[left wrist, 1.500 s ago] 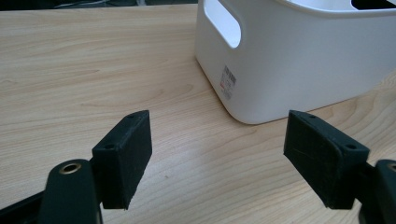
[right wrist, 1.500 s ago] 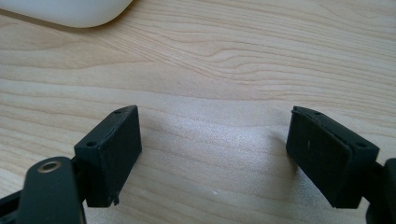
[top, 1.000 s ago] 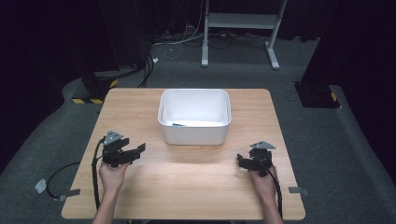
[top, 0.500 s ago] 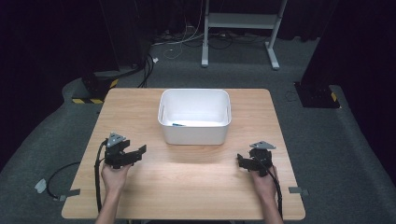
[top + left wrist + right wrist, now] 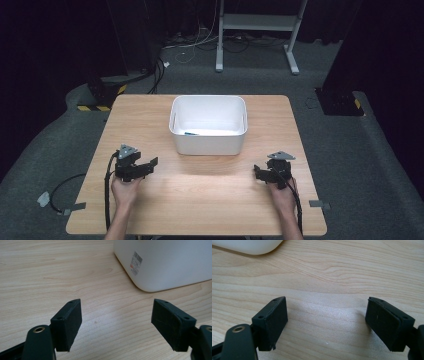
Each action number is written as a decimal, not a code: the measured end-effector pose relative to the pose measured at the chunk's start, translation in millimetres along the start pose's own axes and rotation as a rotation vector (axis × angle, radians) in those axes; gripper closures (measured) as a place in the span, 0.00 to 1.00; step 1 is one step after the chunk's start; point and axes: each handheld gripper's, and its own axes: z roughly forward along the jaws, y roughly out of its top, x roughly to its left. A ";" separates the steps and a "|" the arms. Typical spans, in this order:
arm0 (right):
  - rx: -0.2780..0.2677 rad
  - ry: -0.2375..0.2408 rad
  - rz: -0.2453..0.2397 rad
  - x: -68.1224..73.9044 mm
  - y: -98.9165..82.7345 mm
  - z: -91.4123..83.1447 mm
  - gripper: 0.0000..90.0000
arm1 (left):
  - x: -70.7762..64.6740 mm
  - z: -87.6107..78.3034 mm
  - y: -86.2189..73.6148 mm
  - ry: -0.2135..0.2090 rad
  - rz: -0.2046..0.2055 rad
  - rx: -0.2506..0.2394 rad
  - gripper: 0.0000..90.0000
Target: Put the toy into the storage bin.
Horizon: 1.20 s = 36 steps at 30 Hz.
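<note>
A white plastic bin (image 5: pixel 208 142) stands at the middle of the wooden table (image 5: pixel 150 115), with a small blue item (image 5: pixel 190 133) lying inside against its front wall. My left gripper (image 5: pixel 150 164) is held low over the table, in front of the bin and to its left. Its jaws (image 5: pixel 116 315) are open over bare wood and point toward the bin's labelled corner (image 5: pixel 160 267). My right gripper (image 5: pixel 258 174) hovers in front of the bin on the right. It is open too (image 5: pixel 325 312), with nothing between its jaws and a bin corner (image 5: pixel 249 246) just ahead.
The tabletop has bare wood around both hands, in front of the bin and behind it. Cables (image 5: pixel 106 200) trail from each gripper off the front edge. A metal stand (image 5: pixel 255 30) and loose wires sit on the dark floor beyond the table.
My left gripper has drawn back a little toward the table's front edge. The right gripper and the bin have not moved.
</note>
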 end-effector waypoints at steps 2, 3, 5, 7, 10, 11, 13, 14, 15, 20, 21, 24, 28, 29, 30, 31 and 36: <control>0.000 0.000 0.000 0.0 0.0 0.0 0.20 | 1.1 1.9 -1.1 0.002 -0.005 0.002 0.28; 0.000 0.000 0.000 0.0 0.0 0.0 0.20 | 1.1 1.9 -1.1 0.002 -0.005 0.002 0.28; 0.000 0.000 0.000 0.0 0.0 0.0 0.20 | 2.0 4.5 -1.9 0.009 -0.005 0.014 0.27; 0.000 0.000 -0.001 -0.1 0.0 0.0 0.20 | 2.2 5.8 -2.0 0.013 -0.002 0.016 0.27; 0.000 0.000 0.000 0.0 0.0 0.0 0.20 | 2.9 8.4 -2.5 0.016 -0.004 0.024 0.27; 0.000 0.000 0.000 0.0 0.0 0.0 0.20 | 3.2 9.3 -2.7 0.017 -0.002 0.027 0.27; 0.000 0.000 -0.001 0.0 0.0 0.0 0.20 | 4.0 11.3 -3.0 0.019 0.000 0.036 0.27; 0.000 0.000 -0.001 0.0 0.0 0.0 0.20 | 3.8 12.7 -3.2 0.020 -0.006 0.034 0.27; 0.001 0.000 0.003 0.2 0.0 -0.1 0.20 | 4.1 13.7 -3.4 0.022 -0.002 0.040 0.27; 0.000 0.000 0.000 0.0 0.0 0.0 0.20 | 5.7 18.9 -4.8 0.036 0.003 0.050 0.27; 0.001 0.000 0.003 0.2 0.0 -0.1 0.20 | 5.9 19.5 -5.0 0.040 0.004 0.049 0.27; 0.001 0.000 0.003 0.2 0.0 -0.1 0.20 | 7.6 21.9 -5.8 0.048 0.001 0.049 0.27; 0.001 0.000 0.003 0.2 0.0 -0.1 0.20 | 11.3 25.7 -10.0 0.054 -0.013 0.052 0.28; 0.000 0.000 0.000 0.0 0.0 0.0 0.20 | 12.5 26.6 -11.4 0.057 -0.016 0.055 0.28; 0.000 0.000 -0.001 0.0 0.0 0.0 0.20 | 13.3 26.9 -12.0 0.059 -0.020 0.057 0.28; 0.001 0.000 0.003 0.2 0.0 -0.1 0.20 | 14.4 26.9 -12.4 0.062 -0.020 0.058 0.28; 0.001 0.000 0.003 0.2 0.0 -0.1 0.20 | 18.3 28.0 -13.4 0.075 -0.031 0.051 0.28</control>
